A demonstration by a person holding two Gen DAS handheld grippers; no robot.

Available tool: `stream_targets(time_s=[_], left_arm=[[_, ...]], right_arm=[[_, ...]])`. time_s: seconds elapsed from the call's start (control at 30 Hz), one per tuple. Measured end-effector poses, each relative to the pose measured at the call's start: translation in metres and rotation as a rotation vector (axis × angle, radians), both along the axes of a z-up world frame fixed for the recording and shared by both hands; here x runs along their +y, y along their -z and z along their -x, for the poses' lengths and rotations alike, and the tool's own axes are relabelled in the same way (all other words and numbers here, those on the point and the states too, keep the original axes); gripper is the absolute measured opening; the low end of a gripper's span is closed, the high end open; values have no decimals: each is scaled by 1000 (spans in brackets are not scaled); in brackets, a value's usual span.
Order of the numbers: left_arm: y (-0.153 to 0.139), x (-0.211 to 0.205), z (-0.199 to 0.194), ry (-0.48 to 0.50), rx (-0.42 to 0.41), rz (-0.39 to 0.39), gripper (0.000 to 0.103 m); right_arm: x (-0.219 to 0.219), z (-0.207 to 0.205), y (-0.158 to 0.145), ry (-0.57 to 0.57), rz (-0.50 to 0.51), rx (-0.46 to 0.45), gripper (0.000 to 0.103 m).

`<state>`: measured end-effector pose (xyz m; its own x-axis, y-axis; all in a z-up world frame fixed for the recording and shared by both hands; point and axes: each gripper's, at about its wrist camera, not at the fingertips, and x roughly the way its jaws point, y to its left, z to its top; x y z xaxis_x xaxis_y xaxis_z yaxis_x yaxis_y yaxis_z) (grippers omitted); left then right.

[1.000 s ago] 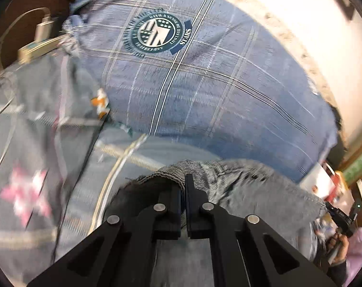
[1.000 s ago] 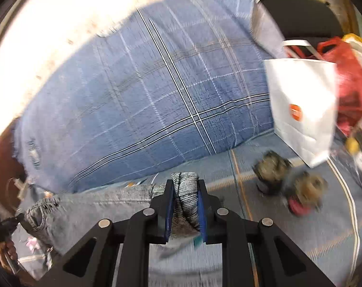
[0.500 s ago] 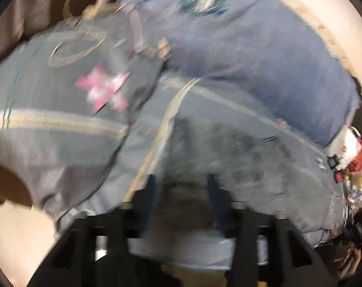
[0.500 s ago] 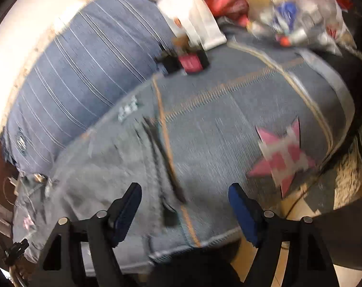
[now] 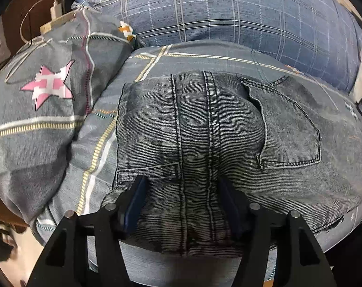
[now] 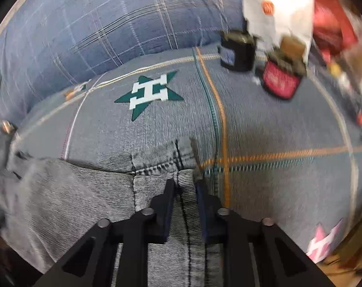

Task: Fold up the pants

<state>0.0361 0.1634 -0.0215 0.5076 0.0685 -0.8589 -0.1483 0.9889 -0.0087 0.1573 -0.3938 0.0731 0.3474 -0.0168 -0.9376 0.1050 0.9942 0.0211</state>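
Currently the grey-blue denim pants [image 5: 216, 129] lie folded on the grey patterned bedspread [image 6: 276, 124]. Left gripper [image 5: 182, 186] stands wide, straddling the denim; right gripper [image 6: 184, 186] pinches a fold of it.

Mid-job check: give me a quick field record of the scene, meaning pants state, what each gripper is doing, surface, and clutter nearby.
pants: grey jeans lying on the bed, back pocket up
left gripper: jaws wide apart over the jeans, gripping nothing
right gripper: jaws closed on a fold of the jeans' edge
surface: grey patterned bedsheet
behind: blue plaid pillow
clutter: white bag, black jar and red jar at far right, blurred
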Motion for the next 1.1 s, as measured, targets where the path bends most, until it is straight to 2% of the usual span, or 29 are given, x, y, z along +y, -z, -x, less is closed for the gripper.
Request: stream_targets(time_s=[0.13,0.2,0.23,0.3,0.33,0.4,0.47,0.5,0.57,0.63,0.67,0.7,0.73,0.77,0.8,0.83,0.9,1.0,1.07,1.1], left_arm=[[3,0,-1,7,-2,-9,67],[5,1,-1,6,-9,-12,70],[5,2,0,9,-14,-13,71],[4,3,0,7,-11,-5,73],[1,3,0,2,-7,3,73],[-7,2,2,-10,-13,-4,72],[-25,-3,7,-12,-50,-21,72],[-41,-8,12,-2,-98,-17,72],[-59,-18,18,17,-149,5,72],[-69,-33,20,53,-176,32,73],[-66,-39,21,67,-167,29,73],[-60,-44,20,74,-146,5,73],[-41,-50,15,67,-75,-80,73],[-17,-52,8,54,14,-166,75],[1,-49,5,54,75,-190,76],[0,-41,11,29,28,-147,80],[-15,-33,14,-22,46,-141,80],[-45,-32,18,-43,-57,-144,80],[-61,-35,14,-29,-121,-128,80],[-61,-36,11,-27,-125,-129,80]], right_arm=[[6,-13,-27,-5,99,-109,15],[2,-19,-29,17,83,-138,15],[1,-23,-21,27,79,-124,16],[-5,-29,8,17,71,-11,26],[-7,-27,9,24,62,-36,31],[-9,-15,-8,74,92,-96,51],[-6,-1,-33,98,90,-174,58],[-2,7,-44,88,72,-203,58],[16,23,-59,33,-4,-236,62],[32,38,-60,-19,-94,-224,67],[39,42,-51,-37,-144,-201,67],[44,45,-39,-46,-185,-168,67],[48,45,-24,-55,-203,-124,67],[51,43,4,-53,-169,-35,67],[51,40,21,-37,-136,37,68],[52,42,26,-35,-117,49,67],[63,42,4,-59,-70,2,67],[92,28,-40,-123,-68,-112,68],[133,7,-60,-225,-108,-138,69],[154,-2,-63,-280,-146,-145,69]])
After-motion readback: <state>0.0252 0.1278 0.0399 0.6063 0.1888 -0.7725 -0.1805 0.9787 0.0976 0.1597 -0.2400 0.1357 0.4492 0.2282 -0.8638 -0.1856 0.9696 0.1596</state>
